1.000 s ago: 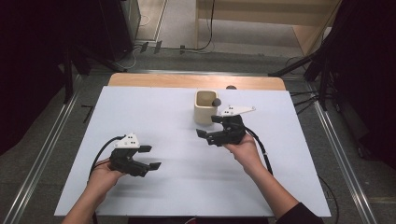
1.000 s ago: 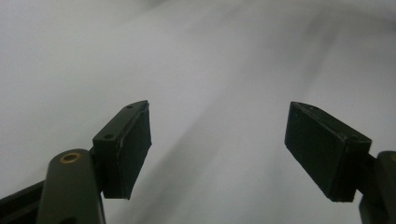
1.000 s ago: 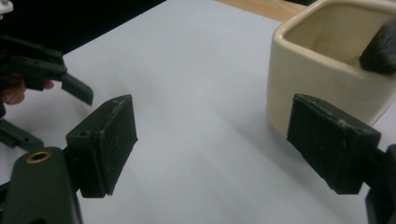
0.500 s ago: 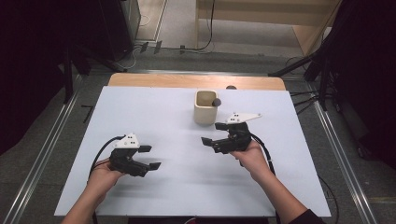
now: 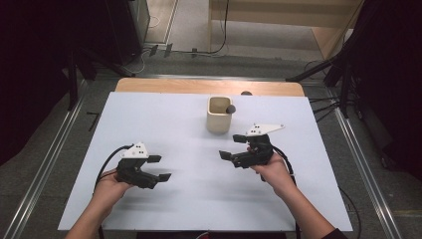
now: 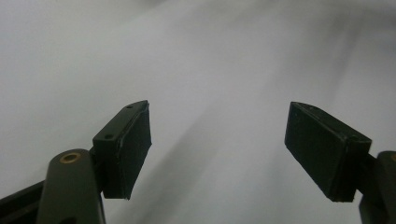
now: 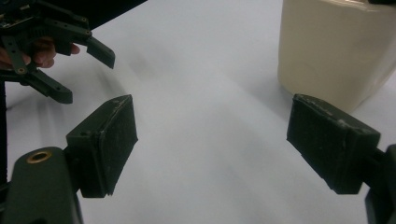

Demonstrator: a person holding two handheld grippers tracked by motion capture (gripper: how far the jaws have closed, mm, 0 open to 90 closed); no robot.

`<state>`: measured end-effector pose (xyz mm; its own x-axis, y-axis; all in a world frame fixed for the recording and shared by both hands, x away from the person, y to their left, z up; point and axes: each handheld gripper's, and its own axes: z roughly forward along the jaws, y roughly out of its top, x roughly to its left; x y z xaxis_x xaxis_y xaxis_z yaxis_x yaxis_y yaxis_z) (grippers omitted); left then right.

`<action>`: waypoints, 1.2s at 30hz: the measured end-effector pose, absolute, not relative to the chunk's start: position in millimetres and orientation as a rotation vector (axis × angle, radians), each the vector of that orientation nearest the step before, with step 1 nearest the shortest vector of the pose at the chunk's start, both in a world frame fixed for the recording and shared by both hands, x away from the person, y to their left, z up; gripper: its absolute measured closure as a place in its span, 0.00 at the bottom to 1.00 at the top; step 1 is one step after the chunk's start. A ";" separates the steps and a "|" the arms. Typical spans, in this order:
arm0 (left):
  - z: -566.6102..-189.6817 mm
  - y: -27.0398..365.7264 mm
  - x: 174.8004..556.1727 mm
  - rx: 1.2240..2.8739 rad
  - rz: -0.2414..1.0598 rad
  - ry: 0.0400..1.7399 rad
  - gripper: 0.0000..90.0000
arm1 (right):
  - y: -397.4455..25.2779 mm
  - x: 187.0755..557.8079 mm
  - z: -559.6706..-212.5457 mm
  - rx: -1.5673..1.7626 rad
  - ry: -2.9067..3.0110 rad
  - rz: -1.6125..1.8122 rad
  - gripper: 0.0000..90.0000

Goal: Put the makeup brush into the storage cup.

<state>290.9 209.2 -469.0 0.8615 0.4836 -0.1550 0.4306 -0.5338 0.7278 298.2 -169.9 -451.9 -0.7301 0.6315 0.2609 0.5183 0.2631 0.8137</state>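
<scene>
White surface [image 5: 189, 129], cream cup [image 5: 219, 114] upright toward its far centre holding a dark-tipped stick [image 5: 230, 108]; left tool [image 5: 160, 168] and right tool [image 5: 230, 158] both empty, jaws spread, near edge; apparently idle between steps, any next move needing a reach forward.

Table [image 5: 164, 124] bare between left gripper [image 5: 160, 168] and right gripper [image 5: 232, 152]. Sole obstacle: cup [image 5: 219, 115] just beyond right gripper, apparently not touching.
</scene>
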 end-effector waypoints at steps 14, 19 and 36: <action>-469.1 208.8 290.5 2.207 0.077 0.653 0.26 | -183.6 286.5 -458.2 1.066 2.431 1.475 0.19; -469.3 208.4 290.2 2.205 0.075 0.651 0.26 | -186.7 284.0 -459.8 1.051 2.442 1.468 0.19; -468.3 208.9 289.8 2.201 0.075 0.645 0.26 | -204.2 274.3 -465.8 1.054 2.471 1.438 0.19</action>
<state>289.8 208.9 -468.3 0.8668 0.4726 -0.1587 0.4239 -0.5312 0.7335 274.3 -204.2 -465.8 -0.7568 0.6043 0.2489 0.5150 0.3169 0.7964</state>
